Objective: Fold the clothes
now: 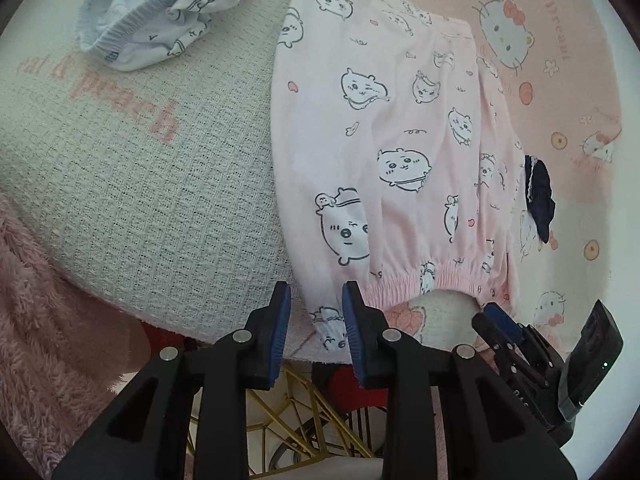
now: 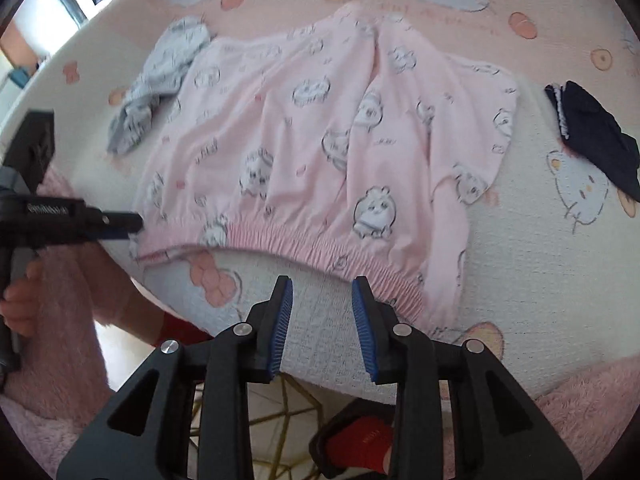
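- Both jaws part-open, gripping nothing: left gripper (image 1: 316,312) over pink pyjama top's (image 1: 384,140) hem corner, right gripper (image 2: 322,308) just off hem.
- Top lies flat near bed's (image 2: 540,264) front edge.

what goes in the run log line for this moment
pink top flat on blanket | left tongs open at hem corner | right tongs open, empty

pink garment (image 2: 320,152) with cartoon critters, pale blue printed garment (image 1: 148,20), navy cloth (image 2: 596,136)
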The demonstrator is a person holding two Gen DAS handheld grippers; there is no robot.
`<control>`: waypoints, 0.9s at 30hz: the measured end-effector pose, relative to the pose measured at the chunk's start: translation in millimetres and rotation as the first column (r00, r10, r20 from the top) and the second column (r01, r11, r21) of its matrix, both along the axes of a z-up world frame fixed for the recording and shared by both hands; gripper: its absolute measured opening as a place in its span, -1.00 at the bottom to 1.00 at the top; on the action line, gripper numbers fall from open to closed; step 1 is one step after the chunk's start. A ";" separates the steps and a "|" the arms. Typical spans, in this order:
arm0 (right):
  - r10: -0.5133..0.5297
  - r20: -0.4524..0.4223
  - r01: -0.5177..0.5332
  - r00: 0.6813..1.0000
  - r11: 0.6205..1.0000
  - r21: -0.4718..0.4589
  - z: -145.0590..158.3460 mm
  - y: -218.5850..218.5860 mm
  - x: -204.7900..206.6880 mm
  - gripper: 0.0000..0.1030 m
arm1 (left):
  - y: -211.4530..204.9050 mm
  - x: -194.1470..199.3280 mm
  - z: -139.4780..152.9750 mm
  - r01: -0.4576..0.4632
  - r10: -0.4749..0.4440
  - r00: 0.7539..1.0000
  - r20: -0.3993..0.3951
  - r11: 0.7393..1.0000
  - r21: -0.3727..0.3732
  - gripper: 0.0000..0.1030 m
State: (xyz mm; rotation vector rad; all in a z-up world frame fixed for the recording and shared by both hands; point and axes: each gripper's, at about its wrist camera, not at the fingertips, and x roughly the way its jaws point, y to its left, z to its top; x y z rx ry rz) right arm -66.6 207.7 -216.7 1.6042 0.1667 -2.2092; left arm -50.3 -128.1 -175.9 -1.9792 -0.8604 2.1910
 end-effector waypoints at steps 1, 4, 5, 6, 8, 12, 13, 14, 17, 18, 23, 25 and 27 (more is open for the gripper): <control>0.006 0.019 -0.007 1.000 1.000 0.027 -8.5 -3.4 -3.2 -0.38 | -0.3 0.3 -0.4 0.003 -0.003 1.000 0.002 1.000 -0.003 -0.45; -0.027 0.017 0.026 1.000 0.999 0.041 -13.9 -0.6 -12.7 -0.45 | 0.3 -0.1 -0.2 0.009 -0.009 1.000 0.001 1.000 -0.008 -0.45; -0.039 0.011 0.039 0.999 0.998 0.039 -14.1 1.2 -15.5 -0.45 | 0.8 -0.4 0.0 0.011 -0.011 1.000 -0.001 1.000 -0.009 -0.45; -0.052 0.004 0.051 0.999 0.998 0.038 -13.9 2.9 -18.2 -0.45 | 0.0 -0.3 0.4 0.008 -0.008 1.000 -0.002 1.000 0.001 -0.45; -0.069 -0.035 0.071 0.997 0.996 0.052 -9.9 5.8 -20.3 -0.44 | -1.6 -0.1 1.0 0.003 -0.003 1.000 -0.004 1.000 0.021 -0.45; -0.092 -0.059 0.096 0.994 0.992 0.078 -9.3 13.9 -27.6 -0.44 | -3.9 0.8 3.1 -0.004 0.005 1.000 -0.009 0.999 0.051 -0.44; -0.090 -0.050 0.094 0.995 0.992 0.079 -9.6 15.8 -28.0 -0.44 | -3.8 1.3 4.1 -0.005 0.005 1.000 -0.011 0.999 0.050 -0.44; -0.084 -0.049 0.086 0.995 0.995 0.055 -4.9 17.1 -24.4 -0.44 | -3.5 1.3 4.3 -0.008 0.008 1.000 -0.008 0.999 0.039 -0.44; 0.002 -0.007 -0.003 1.000 1.000 -0.031 1.0 11.3 -10.4 -0.44 | -2.9 0.3 0.5 -0.025 0.025 1.000 0.007 0.999 0.044 -0.43; 0.027 0.008 -0.027 1.000 0.999 -0.025 -2.0 7.3 -7.4 -0.44 | -2.4 -0.3 -0.2 -0.023 0.023 1.000 0.010 0.999 0.040 -0.43; 0.019 0.028 -0.021 0.999 0.999 0.050 -20.6 0.7 -15.5 -0.53 | 4.2 -2.2 0.9 0.007 -0.007 1.000 0.002 1.000 0.013 -0.43; 0.007 0.003 -0.007 1.000 0.998 0.055 -19.0 2.2 -18.8 -0.53 | 6.5 -2.9 3.2 0.020 -0.020 1.000 -0.011 1.000 0.001 -0.43; -0.004 -0.026 0.005 1.000 0.998 0.062 -16.8 3.3 -21.1 -0.53 | 8.3 -4.3 4.6 0.027 -0.027 0.999 -0.019 1.000 -0.007 -0.43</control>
